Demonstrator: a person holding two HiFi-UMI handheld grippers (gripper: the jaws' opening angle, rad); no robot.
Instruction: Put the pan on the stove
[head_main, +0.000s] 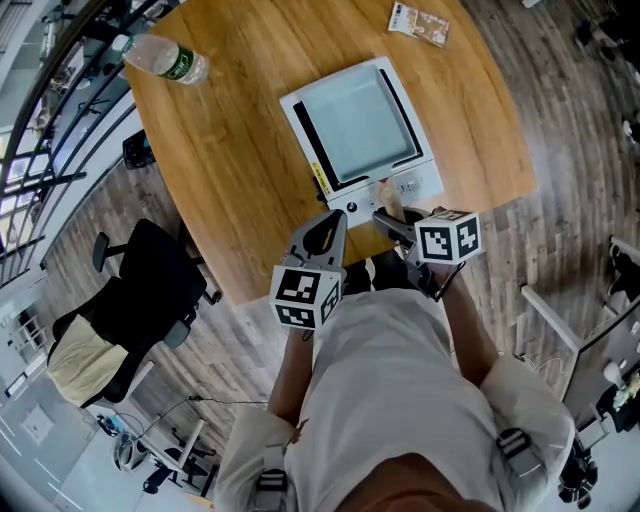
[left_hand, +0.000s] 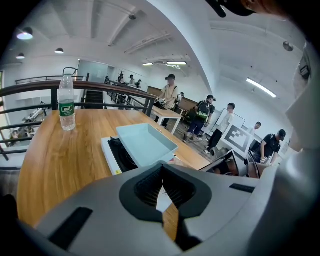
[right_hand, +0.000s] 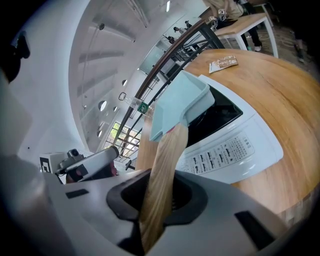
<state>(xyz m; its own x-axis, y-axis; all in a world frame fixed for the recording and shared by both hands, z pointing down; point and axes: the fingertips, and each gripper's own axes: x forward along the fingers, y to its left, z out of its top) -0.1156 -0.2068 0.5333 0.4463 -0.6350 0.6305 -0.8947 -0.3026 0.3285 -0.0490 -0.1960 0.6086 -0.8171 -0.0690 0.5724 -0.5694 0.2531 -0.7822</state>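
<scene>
Pan sits squarely over the white stove on the wooden table; contact unclear. Right gripper clamps its wooden handle. Left gripper hangs nearby, jaws together, empty.

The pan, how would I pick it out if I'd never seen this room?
Find the round wooden table, then the white stove with black glass near its edge. The pan is the pale blue square tray above that glass, the only thing here with a light wooden handle, which the right gripper clamps in its jaws.
</scene>
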